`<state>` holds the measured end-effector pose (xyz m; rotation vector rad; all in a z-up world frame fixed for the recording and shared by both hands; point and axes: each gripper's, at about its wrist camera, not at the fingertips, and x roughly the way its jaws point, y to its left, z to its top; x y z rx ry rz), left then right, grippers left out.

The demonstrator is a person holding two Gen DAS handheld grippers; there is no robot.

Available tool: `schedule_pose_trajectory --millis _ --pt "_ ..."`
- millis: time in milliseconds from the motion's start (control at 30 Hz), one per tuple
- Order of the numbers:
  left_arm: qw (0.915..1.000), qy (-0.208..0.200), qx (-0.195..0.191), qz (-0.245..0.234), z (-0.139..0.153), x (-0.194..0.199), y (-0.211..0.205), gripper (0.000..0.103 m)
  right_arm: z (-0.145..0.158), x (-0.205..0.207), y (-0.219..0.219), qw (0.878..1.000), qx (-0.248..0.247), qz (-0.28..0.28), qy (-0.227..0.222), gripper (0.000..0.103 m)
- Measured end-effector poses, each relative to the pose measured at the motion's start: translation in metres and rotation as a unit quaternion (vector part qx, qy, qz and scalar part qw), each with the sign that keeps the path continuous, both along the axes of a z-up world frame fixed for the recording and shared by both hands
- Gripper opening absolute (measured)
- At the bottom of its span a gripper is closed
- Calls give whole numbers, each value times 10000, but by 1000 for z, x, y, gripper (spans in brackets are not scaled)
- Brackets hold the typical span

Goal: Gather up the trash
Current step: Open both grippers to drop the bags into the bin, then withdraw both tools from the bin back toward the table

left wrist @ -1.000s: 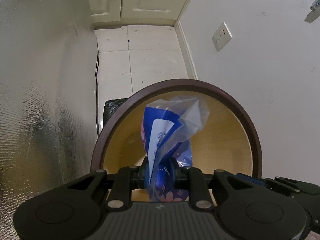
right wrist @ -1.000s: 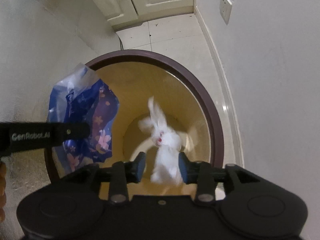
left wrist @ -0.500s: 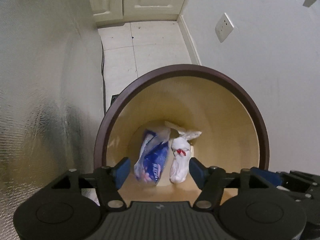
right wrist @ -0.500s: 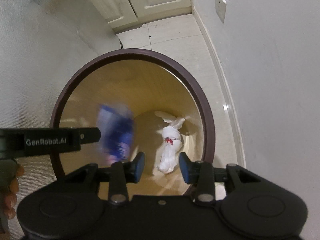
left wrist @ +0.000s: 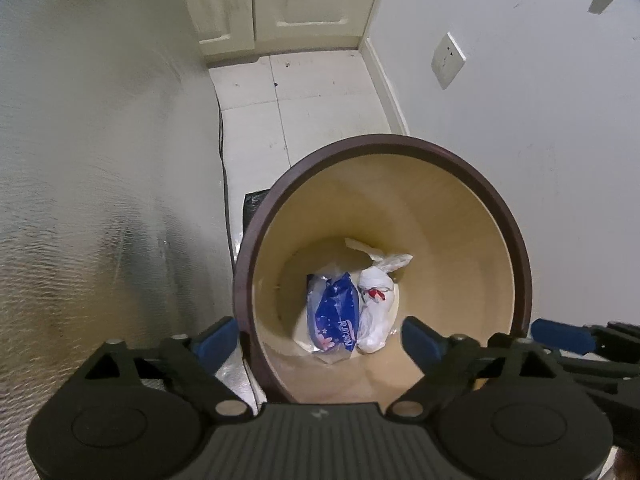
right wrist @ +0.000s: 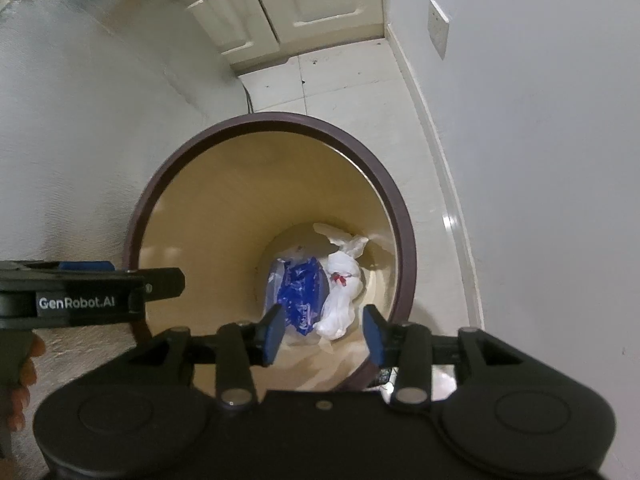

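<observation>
A round bin with a dark brown rim (left wrist: 384, 142) (right wrist: 276, 118) and a tan inside stands on the tiled floor. A blue flowered plastic wrapper (left wrist: 334, 312) (right wrist: 302, 284) and a tied white plastic bag (left wrist: 376, 300) (right wrist: 342, 288) lie side by side on its bottom. My left gripper (left wrist: 320, 336) is open wide and empty above the bin's near left rim. My right gripper (right wrist: 322, 330) is open and empty above the bin's near rim. The left gripper also shows at the left of the right wrist view (right wrist: 92, 292).
A silvery textured wall (left wrist: 88, 200) stands close on the left, a white wall with a socket (left wrist: 448, 60) close on the right. Cream cabinets (left wrist: 280, 0) close the far end of the floor. A dark cable (left wrist: 222, 152) runs along the left wall.
The left gripper let go of the blue wrapper and opened wide; the wrapper fell to the bin's bottom beside the white bag, which dropped from the right gripper. Both grippers have risen.
</observation>
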<state>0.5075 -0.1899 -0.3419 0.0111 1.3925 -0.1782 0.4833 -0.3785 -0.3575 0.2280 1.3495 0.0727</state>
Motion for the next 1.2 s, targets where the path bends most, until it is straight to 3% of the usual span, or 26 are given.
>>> schedule_pose_trajectory --millis 200,633,1200 --pt "9999 -64 84 78 14 -12 8 102 21 -9 3 9995 -256 189 -12 61" --pt "9997 -104 106 212 42 -39 23 103 64 -32 -8 9985 -472 105 -254 100" --pt "9966 -755 -35 318 131 -80 31 103 136 -62 -15 9958 -615 -105 -675 103"
